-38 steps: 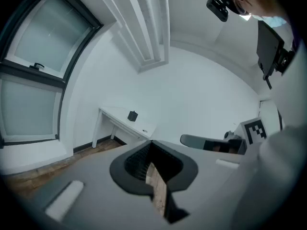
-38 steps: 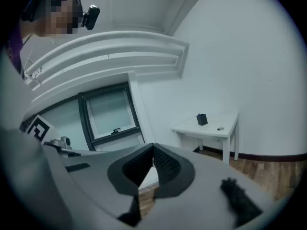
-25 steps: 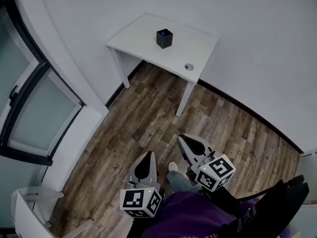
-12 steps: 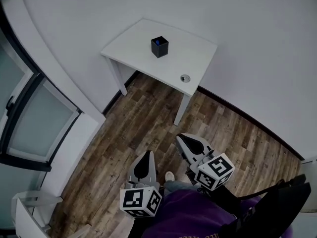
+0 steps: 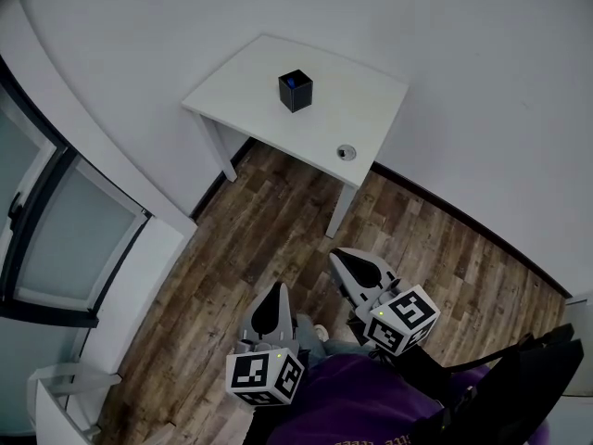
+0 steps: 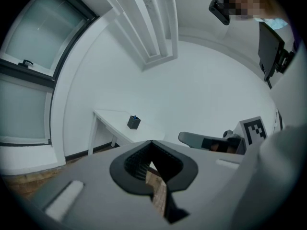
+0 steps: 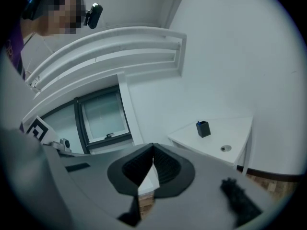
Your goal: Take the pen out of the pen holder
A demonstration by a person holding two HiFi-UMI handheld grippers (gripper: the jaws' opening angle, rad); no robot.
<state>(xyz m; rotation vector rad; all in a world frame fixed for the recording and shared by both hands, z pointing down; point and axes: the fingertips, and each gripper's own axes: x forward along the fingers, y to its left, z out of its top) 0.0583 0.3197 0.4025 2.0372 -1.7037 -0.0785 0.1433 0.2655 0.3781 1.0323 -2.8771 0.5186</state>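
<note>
Left gripper view shows the left gripper (image 6: 151,143) with its two grey, black-padded jaws brought together at the tips; only a sliver of wood floor shows through the gap lower down, and nothing is held. Right gripper view gives the same reading for the right gripper (image 7: 153,146): jaws closed tip to tip, nothing between them.

Head view places both tools low and close to the person's body, side by side above the brown wood-plank floor (image 5: 269,239) and well apart from the work area. Farther out, against the white wall, stands the small white rectangular table (image 5: 357,91). On it, toward the back, sits the black square pen holder (image 5: 296,92), upright, with the blue pen (image 5: 291,82) showing only as a small blue tip inside its opening. A round grey cable grommet (image 5: 346,152) lies near the table's front edge, apart from the holder.

As a judgement, the task has not really begun: the pen is in the holder and untouched. The approach to the table, opening a gripper, gripping the pen and lifting it out are all left to do.
</note>
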